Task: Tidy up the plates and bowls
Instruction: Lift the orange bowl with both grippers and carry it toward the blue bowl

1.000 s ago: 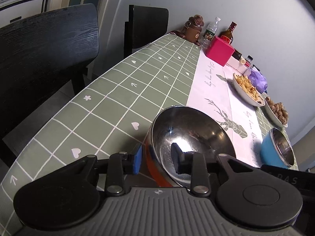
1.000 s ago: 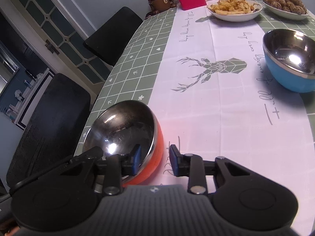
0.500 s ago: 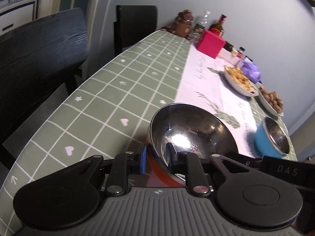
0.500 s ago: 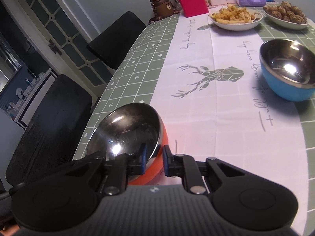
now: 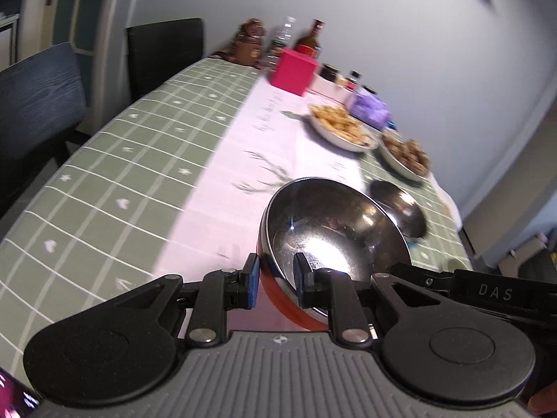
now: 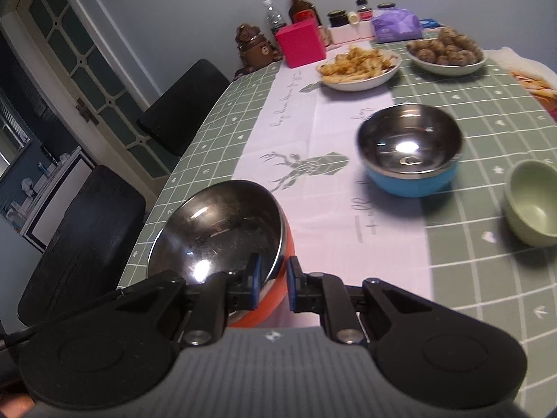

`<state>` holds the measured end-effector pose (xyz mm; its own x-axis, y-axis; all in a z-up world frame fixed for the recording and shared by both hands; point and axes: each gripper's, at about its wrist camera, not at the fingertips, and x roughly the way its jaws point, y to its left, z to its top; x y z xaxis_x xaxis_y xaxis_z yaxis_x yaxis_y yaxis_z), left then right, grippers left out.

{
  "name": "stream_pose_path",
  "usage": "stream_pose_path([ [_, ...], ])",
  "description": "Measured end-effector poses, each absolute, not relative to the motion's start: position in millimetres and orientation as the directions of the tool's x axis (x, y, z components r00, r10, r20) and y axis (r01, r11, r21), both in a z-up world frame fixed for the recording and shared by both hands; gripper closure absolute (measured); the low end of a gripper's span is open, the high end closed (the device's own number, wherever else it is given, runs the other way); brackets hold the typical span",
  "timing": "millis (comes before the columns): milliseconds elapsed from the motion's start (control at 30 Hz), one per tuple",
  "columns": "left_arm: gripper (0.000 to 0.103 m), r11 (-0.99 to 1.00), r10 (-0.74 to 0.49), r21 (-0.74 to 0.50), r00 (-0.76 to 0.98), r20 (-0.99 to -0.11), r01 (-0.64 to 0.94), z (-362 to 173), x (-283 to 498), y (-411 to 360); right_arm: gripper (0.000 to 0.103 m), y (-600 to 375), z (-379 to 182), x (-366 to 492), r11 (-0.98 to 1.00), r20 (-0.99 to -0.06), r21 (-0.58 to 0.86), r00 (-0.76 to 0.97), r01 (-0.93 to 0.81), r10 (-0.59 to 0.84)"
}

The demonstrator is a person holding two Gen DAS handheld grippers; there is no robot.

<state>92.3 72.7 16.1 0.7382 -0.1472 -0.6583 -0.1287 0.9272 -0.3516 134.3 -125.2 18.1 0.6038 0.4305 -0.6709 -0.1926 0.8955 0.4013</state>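
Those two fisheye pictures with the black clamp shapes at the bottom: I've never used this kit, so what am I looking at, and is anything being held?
No robot arm here: a person carries a hand-held gripper in each hand, and each has a camera looking forward along its two fingers. The black shapes are those fingers.

The left hand-held gripper and the right hand-held gripper both pinch the rim of the same orange bowl, steel inside, from opposite sides.

On the green checked table sit a blue bowl, a small green bowl, a plate of fries and a plate of round brown snacks. A pink box, bottles and jars stand at the far end by the wall.
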Motion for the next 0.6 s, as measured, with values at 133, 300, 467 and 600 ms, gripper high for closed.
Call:
stream_pose_path([
  [133,0.081,0.931,-0.202,-0.359,0.724,-0.659,-0.067,20.4,80.5,39.2,0.090,-166.1,27.6,109.5,0.904,-0.666,0.393,0.625,-0.169,0.406],
  [300,0.081,0.924,-0.276,-0.382,0.694,-0.665,0.001,19.6,59.9,-2.4,0.090,-216.4,31.8,74.0,0.908,-0.664,0.396,0.640,-0.138,0.387],
  [467,0.080,0.925,-0.320,-0.376,0.658,-0.681,0.061,12.9,39.2,-39.4,0.090,-252.1,22.1,43.8,0.917,-0.687,0.390,0.635,-0.089,0.354],
  [600,0.080,0.920,-0.356,-0.377,0.623,-0.696,0.105,7.1,24.8,-57.8,0.090,-278.0,4.5,24.0,0.906,-0.716,0.422,0.599,-0.038,0.359],
])
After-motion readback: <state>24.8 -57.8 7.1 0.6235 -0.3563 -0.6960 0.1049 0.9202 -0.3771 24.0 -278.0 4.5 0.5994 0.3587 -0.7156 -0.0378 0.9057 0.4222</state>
